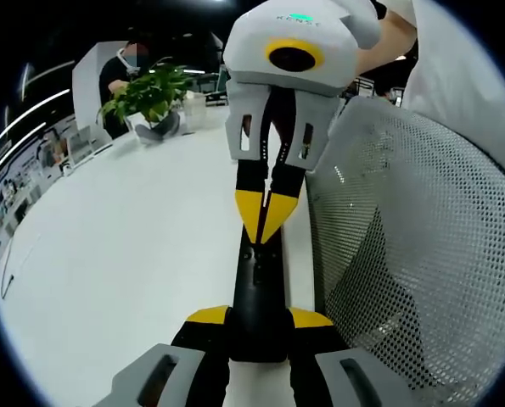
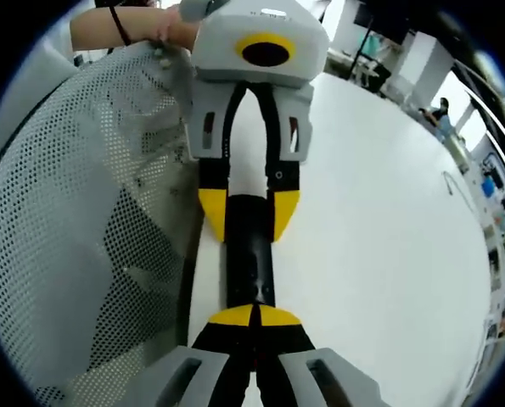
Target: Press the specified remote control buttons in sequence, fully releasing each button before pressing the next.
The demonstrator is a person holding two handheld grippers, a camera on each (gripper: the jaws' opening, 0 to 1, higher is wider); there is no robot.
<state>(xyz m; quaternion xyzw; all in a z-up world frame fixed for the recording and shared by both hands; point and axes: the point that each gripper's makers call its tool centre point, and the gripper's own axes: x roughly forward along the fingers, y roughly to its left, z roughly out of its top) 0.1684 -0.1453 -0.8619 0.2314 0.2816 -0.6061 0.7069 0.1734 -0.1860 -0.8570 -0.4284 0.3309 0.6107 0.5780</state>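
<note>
Table [image 1: 108, 280]: white, smooth, broad; wide bare room on the side away from the chair.
Chair [image 1: 405, 254]: grey perforated mesh back, just beside the table edge.
Plant [image 1: 150, 93]: leafy, green, far end of table, left gripper view; right gripper view shows far desks instead.
Remote [image 1: 259, 297]: black, slim, long, lying along the table edge.
Left gripper [image 1: 259, 320]: yellow tips clamp the remote's near end.
Right gripper [image 1: 266, 222]: tips pinched together, on the remote's far part; contact hard to tell.
</note>
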